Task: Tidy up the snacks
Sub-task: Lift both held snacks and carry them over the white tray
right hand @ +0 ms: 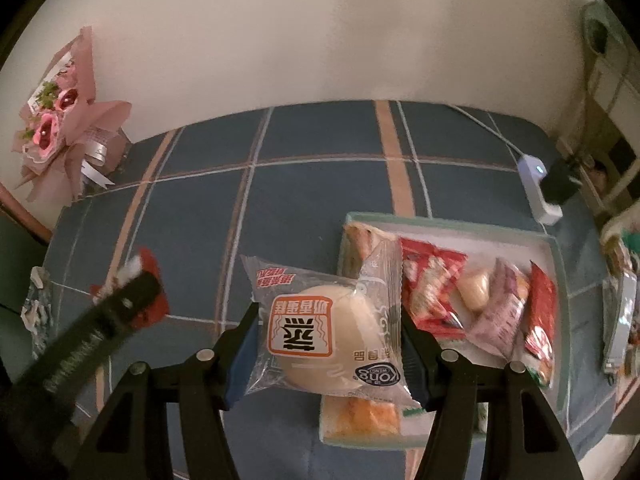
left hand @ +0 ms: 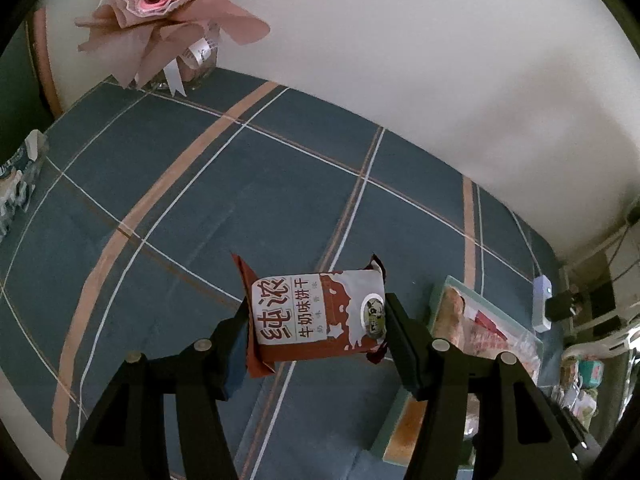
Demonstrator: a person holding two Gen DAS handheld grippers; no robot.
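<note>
**Two snacks held above the checked cloth**

While both packets hang clear of the table, each gripper grasps one of them; the left gripper has its fingers partly spread and pressed on the two short ends of a biscuit packet, and the right gripper has its fingers at a similar spread, clamped on the sides of a cake packet.

In the right wrist view the left gripper shows only as a dark blurred bar at the left, with scraps of red wrapper around its tip; the tray is partly covered by the cake packet and the right finger; in the left wrist view the tray is cut by the right finger and the frame edge, and its contents are hard to make out.

The biscuit packet is brown-red and white with bold printed characters, its crimped ends flaring beyond the pads; the cake packet is clear plastic with an orange label, a pale round cake inside; it overlaps the left edge of the tray, which holds red, purple and clear wrappers; a pink bouquet stands at the far corner of the blue cloth.
</note>
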